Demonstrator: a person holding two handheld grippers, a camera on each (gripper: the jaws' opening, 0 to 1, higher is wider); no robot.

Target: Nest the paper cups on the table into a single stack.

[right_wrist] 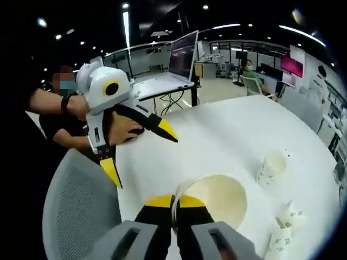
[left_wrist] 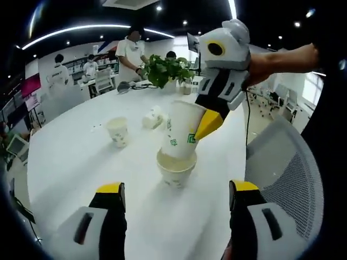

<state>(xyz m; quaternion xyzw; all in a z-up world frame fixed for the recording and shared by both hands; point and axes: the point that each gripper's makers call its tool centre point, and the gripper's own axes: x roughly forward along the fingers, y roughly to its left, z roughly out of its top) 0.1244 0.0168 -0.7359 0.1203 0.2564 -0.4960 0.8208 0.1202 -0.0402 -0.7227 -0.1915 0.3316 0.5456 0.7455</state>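
My right gripper (left_wrist: 203, 127) reaches in from the right in the left gripper view, shut on the rim of a tilted white paper cup (left_wrist: 181, 130). That cup's base hangs just over a second cup (left_wrist: 175, 172) standing on the white table (left_wrist: 81, 162). In the right gripper view my right gripper (right_wrist: 173, 208) pinches the cup's rim and I look into the held cup (right_wrist: 217, 197). My left gripper (left_wrist: 176, 188) is open and empty, short of both cups, and it also shows as the left gripper (right_wrist: 147, 162) beside the held cup. A third cup (left_wrist: 118, 131) (right_wrist: 271, 165) stands apart.
A crumpled or fallen cup (left_wrist: 152, 119) (right_wrist: 282, 230) lies past the stack. A grey mesh chair (left_wrist: 287, 168) (right_wrist: 76, 206) stands at the table's near edge. A green plant (left_wrist: 165, 69) sits at the far side, and people stand behind it. A laptop (right_wrist: 181, 54) rests on another desk.
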